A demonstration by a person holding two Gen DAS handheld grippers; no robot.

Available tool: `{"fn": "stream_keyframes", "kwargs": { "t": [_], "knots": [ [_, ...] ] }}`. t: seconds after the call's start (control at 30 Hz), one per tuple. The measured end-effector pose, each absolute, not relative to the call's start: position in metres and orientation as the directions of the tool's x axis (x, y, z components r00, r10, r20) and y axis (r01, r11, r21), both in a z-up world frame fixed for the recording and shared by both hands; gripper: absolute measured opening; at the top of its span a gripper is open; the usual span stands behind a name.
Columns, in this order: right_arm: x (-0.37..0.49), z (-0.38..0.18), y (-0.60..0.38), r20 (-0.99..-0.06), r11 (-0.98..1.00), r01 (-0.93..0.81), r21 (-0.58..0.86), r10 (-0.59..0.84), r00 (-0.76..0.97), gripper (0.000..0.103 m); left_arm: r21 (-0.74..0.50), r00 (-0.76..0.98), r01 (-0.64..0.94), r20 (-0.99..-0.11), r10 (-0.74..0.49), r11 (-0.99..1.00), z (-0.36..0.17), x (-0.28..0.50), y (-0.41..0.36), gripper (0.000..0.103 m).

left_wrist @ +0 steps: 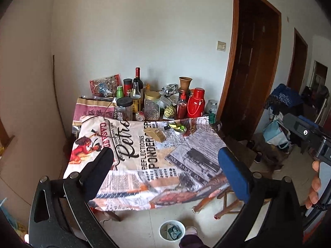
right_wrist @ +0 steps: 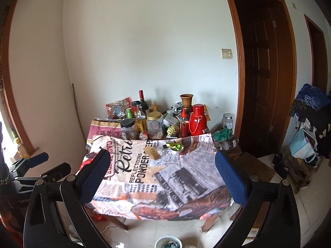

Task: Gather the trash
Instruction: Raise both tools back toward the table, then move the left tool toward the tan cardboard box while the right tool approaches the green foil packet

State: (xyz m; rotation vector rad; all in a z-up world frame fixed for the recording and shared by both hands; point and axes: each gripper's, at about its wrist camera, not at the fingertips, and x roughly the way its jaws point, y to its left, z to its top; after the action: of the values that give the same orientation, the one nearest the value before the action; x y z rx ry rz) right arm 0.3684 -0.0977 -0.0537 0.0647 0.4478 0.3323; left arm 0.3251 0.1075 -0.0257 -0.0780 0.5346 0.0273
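Two grippers were seen, each with two fingers spread wide and nothing between them. In the left wrist view, the left gripper point(left_wrist: 165, 171) framed the lower middle of the frame; in the right wrist view, the right gripper point(right_wrist: 163, 177) did the same.

One table point(left_wrist: 115, 186), covered by one printed cloth, filled the centre of both views. At its far edge, from left to right, one red snack packet point(left_wrist: 105, 84), one dark wine bottle point(left_wrist: 139, 80), one gold-lidded jar point(left_wrist: 152, 106), one brown vase point(left_wrist: 185, 83) and one red flask point(left_wrist: 196, 103) were counted among smaller bottles too crowded to count.

On the cloth, right of centre, one brown carton point(left_wrist: 155, 134) lay just left of one small dish of green wrappers point(left_wrist: 179, 128).

At the bottom centre, on the floor, one white bowl point(left_wrist: 171, 230) holding scraps was seen. At the right edge, fingers of one hand point(left_wrist: 314, 184) were visible.
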Motion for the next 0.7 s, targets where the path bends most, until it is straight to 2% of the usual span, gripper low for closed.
{"fn": "stream_keyframes", "kwargs": {
  "t": [0.4, 0.57, 0.7],
  "knots": [
    [0.506, -0.040, -0.120, -0.413, 0.920, -0.377, 0.106, 0.386, 0.825, 0.100, -0.076, 0.854, -0.120, -0.517, 0.064, 0.990, -0.021, 0.476, 0.079, 0.101],
    [0.557, -0.054, -0.122, -0.449, 0.909, -0.398, 0.124, 0.409, 0.794, 0.100, -0.053, 0.812, -0.203, -0.567, 0.138, 0.978, -0.036, 0.526, 0.081, 0.101],
    [0.591, -0.072, -0.117, -0.496, 0.919, -0.367, 0.145, 0.388, 0.777, 0.100, -0.055, 0.753, -0.234, -0.642, 0.146, 0.971, -0.059, 0.557, 0.094, 0.101]
  ]
}}
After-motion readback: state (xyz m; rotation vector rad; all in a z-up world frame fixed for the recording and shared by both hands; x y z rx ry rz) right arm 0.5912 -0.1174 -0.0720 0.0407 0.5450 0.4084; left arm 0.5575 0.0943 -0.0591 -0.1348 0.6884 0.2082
